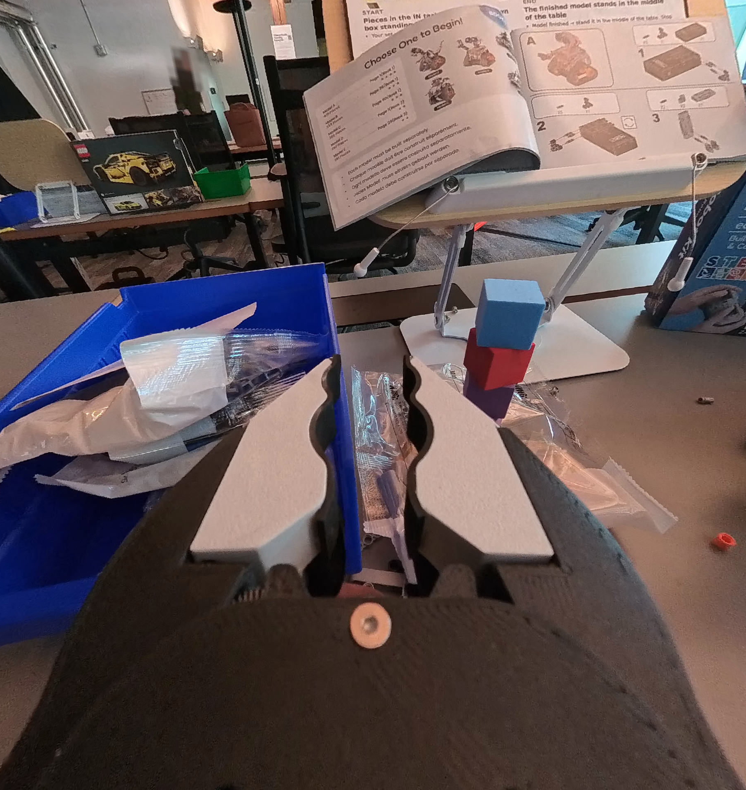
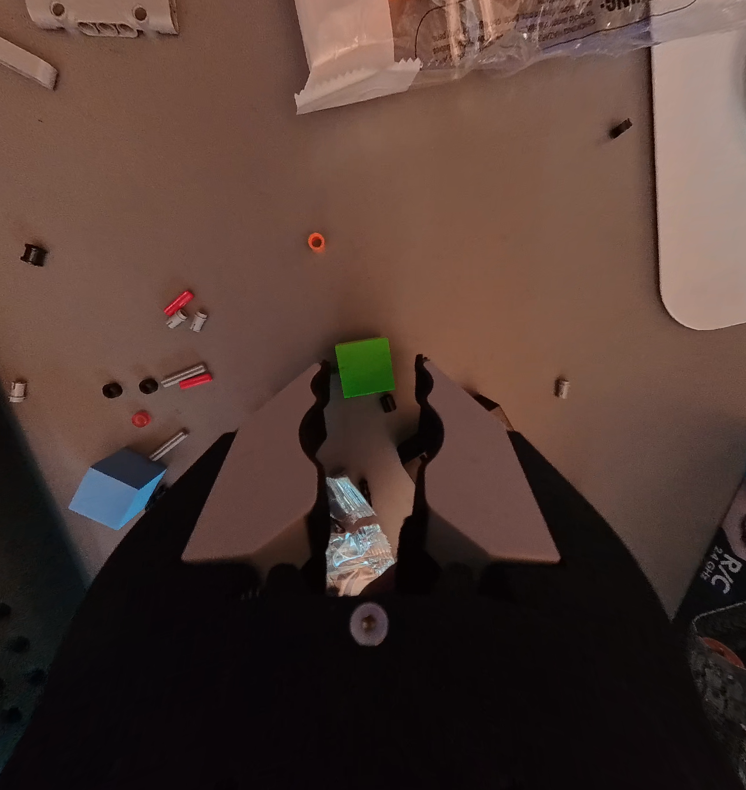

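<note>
In the left wrist view, you are holding your left gripper (image 1: 371,367) parted and empty above the blue bin (image 1: 217,299) wall and a clear parts bag (image 1: 384,449); drifting right risks toppling the tilted cube stack (image 1: 501,342) (blue on red on purple). In the right wrist view, your right gripper (image 2: 371,367) is hovering spread, holding nothing, over the green cube (image 2: 365,367); closing could snag the small black piece (image 2: 387,402) touching it.

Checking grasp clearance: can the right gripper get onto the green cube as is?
Probably yes. The right gripper is open right over the green cube, which sits on the table near its fingertips. Only a small black piece lies beside it; nothing covers it.
</note>
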Motion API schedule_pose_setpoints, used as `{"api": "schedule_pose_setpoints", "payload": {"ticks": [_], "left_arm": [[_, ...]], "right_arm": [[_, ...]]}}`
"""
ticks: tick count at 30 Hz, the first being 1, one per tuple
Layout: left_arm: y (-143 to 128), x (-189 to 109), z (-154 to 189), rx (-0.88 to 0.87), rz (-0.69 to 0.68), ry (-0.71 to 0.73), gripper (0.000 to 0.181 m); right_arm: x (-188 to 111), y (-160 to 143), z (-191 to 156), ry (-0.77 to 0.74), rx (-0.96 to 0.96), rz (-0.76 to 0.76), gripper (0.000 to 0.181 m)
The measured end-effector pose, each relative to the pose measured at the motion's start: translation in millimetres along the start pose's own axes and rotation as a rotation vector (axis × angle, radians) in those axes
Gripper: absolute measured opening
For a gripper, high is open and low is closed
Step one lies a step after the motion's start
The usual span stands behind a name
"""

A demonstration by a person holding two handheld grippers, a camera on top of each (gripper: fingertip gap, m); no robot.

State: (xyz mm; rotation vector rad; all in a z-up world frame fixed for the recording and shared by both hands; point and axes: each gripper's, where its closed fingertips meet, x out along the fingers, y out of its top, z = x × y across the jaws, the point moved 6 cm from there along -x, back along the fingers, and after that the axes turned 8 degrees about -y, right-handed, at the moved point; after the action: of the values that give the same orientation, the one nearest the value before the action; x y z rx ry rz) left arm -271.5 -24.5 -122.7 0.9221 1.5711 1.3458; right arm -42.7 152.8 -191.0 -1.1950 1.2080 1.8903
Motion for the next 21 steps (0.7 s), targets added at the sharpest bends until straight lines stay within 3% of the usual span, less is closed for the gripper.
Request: {"api": "schedule_pose_setpoints", "payload": {"ticks": [3, 5, 8, 11, 16, 21], "left_arm": [[0, 0, 0, 0.001, 0.001, -0.002, 0.027], [1, 0, 0, 0.0, 0.003, -0.003, 0.027], [1, 0, 0, 0.0, 0.005, -0.004, 0.027], [1, 1, 1, 0.003, 0.002, -0.006, 0.027], [0, 1, -1, -0.001, -0.001, -0.002, 0.027], [-2, 2, -1, 0.0, -0.007, -0.005, 0.028]], "right_arm": [[7, -3, -4, 0.018, -0.008, -0.021, 0.037], [9, -4, -5, 0.018, -0.012, -0.027, 0.025], [-1, 9, 2, -0.015, -0.008, 0.021, 0.025], [-31, 48, 13, -0.069, -0.02, 0.14, 0.024], [-93, 137, 30, -0.133, -0.065, 0.353, 0.024], [-102, 199, 34, -0.107, -0.136, 0.335, 0.025]]}}
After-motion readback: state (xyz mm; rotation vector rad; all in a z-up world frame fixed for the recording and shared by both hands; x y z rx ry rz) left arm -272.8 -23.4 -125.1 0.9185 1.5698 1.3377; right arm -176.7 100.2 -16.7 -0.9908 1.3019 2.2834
